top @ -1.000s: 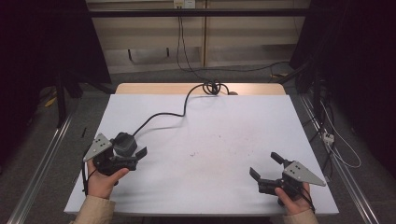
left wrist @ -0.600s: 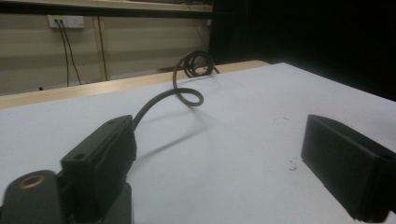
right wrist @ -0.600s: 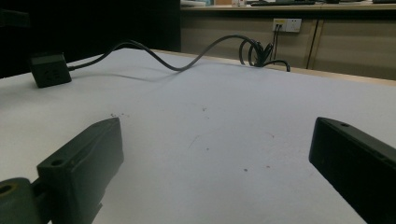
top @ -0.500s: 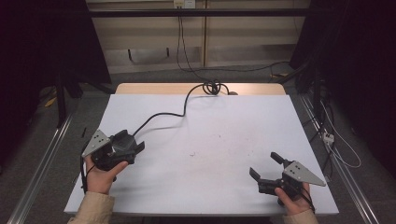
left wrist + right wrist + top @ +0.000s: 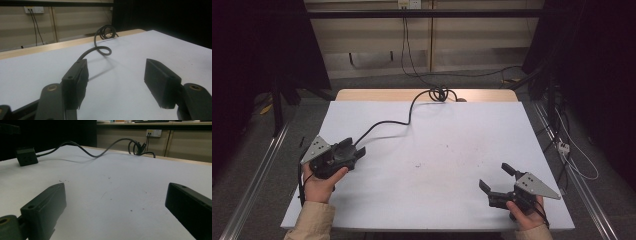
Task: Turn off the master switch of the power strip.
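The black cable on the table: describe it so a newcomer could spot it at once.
Start at the white table. From a tangled coil at its far edge, the black cable snakes toward the left gripper. It is the one thin, curving line on the sheet.

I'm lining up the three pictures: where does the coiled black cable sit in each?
High view: coiled cable at the table far edge, centre.
Left gripper view: coiled cable top centre.
Right gripper view: coiled cable upper right of centre.
Shared landmark: white wall socket behind it.
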